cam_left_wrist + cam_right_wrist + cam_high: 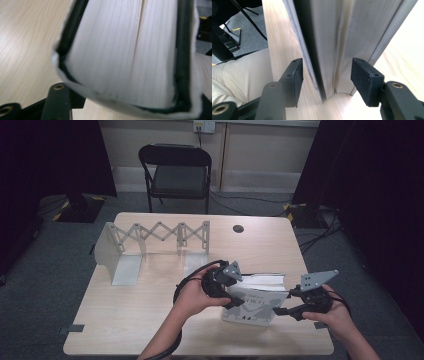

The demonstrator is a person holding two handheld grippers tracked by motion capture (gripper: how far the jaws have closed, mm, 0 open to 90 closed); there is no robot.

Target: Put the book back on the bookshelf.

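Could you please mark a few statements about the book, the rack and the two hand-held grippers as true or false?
1. The book lies near the table's front right. True.
2. The expandable book rack holds several books. False: it stands empty at the back left.
3. The right hand-held gripper is clamped shut on the book. False: its jaws stand open, one on either side of the book's corner.
4. The left hand-held gripper is at the book's left edge. True.
5. A folding chair stands behind the table. True.
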